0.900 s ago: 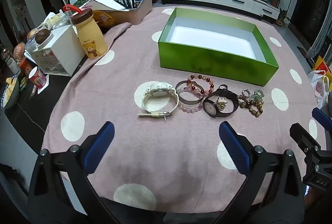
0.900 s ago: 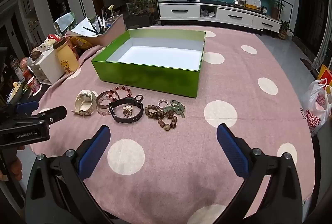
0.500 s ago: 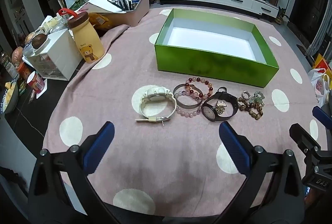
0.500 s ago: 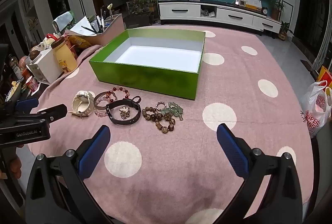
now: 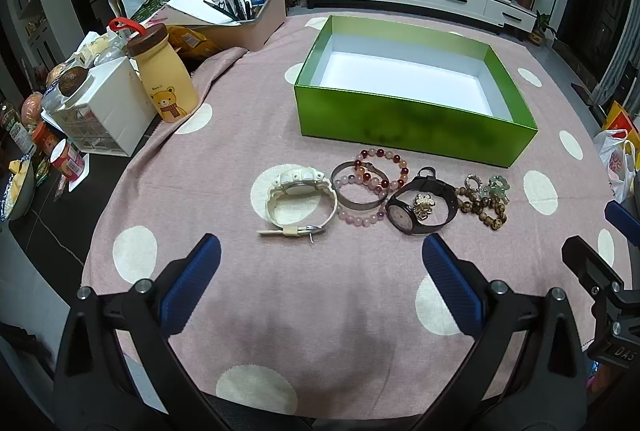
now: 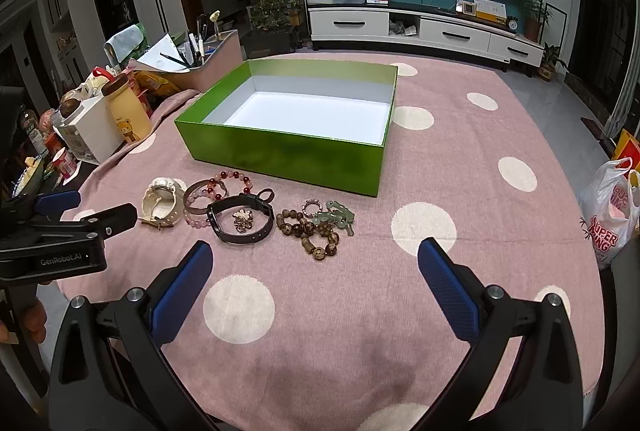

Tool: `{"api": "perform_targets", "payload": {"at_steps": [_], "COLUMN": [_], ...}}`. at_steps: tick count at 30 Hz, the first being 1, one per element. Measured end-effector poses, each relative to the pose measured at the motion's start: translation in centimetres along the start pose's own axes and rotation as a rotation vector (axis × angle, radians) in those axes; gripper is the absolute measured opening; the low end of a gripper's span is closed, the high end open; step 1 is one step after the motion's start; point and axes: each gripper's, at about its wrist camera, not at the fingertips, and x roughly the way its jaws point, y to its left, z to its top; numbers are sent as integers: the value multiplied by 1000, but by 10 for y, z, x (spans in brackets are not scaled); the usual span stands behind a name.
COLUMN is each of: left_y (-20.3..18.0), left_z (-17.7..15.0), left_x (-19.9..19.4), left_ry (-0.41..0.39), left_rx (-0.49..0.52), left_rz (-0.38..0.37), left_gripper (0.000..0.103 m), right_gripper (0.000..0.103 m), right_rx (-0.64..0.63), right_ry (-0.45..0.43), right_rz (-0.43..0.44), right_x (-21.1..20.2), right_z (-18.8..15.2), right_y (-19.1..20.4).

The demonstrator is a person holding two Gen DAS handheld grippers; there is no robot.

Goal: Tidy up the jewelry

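- Jewelry lies in a row on the tablecloth (image 5: 240, 159), in front of the green box (image 5: 412, 129) and apart from its near wall.
- From the left in the left wrist view: white watch (image 5: 298, 197); metal bangle (image 5: 358, 187) overlapping a pink bead bracelet (image 5: 362, 217) and a red bead bracelet (image 5: 390, 161); black watch (image 5: 422, 205) with a small gold ornament (image 5: 424, 205) lying inside its strap loop; brown bead bracelet (image 5: 482, 209) tangled with a ring (image 5: 472, 182) and a pale green jade piece (image 5: 496, 189).
- The same row is confirmed in the right wrist view; the black watch (image 6: 240, 217) sits mid-row.
- Green box: open, white floor bare. No item inside.
- Left gripper (image 5: 320, 281): released, jaws spread wide, nothing between the pads. It hangs above the cloth short of the white watch, angled downward.
- Right gripper (image 6: 316, 281): likewise released and empty, short of the brown bead bracelet (image 6: 308, 231).
- Progress assessment: nothing stored as yet; every piece remains to be moved, presumably into the box.
- Surroundings: yellow bear bottle (image 5: 164, 75), white drawer unit (image 5: 102, 107) and a stationery tray (image 5: 248, 19) at the table's left edge, well apart from the jewelry.
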Motion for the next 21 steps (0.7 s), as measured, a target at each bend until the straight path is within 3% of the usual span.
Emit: {"api": "perform_targets", "payload": {"at_steps": [21], "left_y": [-6], "left_z": [-3], "left_x": [-4], "left_ry": [-5], "left_rx": [17], "left_rz": [1], "left_gripper": [101], "right_gripper": [102], "right_rx": [2], "right_ry": [-7], "right_rz": [2], "right_x": [-5], "right_z": [-1], "right_y": [0]}}
